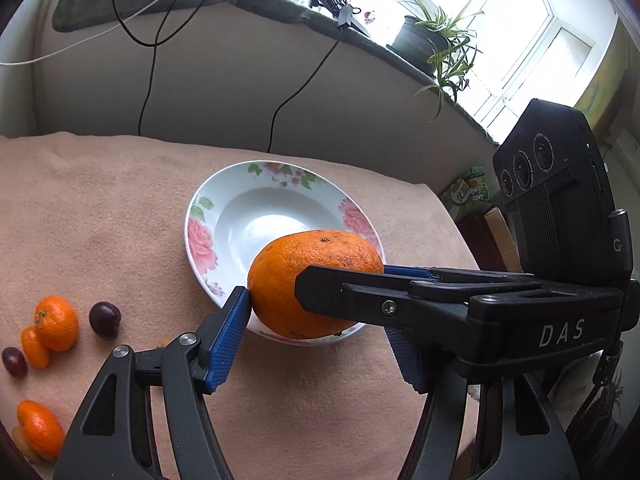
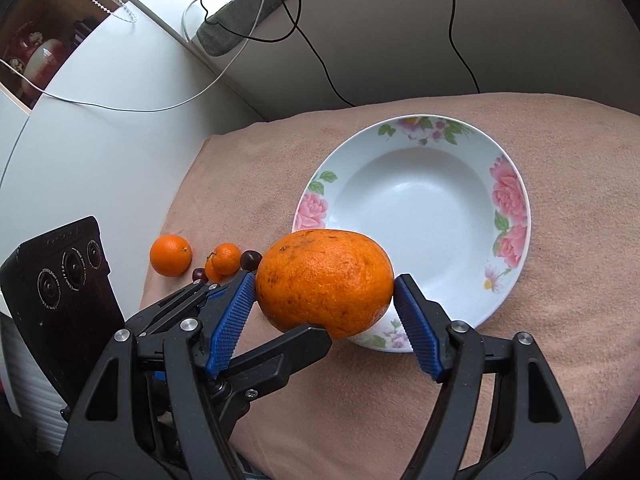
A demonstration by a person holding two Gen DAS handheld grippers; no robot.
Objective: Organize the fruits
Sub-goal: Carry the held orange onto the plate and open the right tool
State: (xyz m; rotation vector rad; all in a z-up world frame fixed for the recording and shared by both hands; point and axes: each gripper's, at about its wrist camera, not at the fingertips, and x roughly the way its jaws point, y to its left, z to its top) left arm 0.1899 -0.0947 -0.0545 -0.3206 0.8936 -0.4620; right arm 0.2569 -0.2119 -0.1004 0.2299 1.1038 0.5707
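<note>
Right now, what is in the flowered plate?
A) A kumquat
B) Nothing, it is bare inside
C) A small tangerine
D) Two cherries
B: the plate shows only bare white inside, while the big orange is held at its near rim by both grippers and the small fruits lie on the cloth.

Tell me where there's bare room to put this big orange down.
The floral plate is empty, its whole well free. Bare blanket also lies beyond it. Crowded: the patch with small oranges and dark cherries.
</note>
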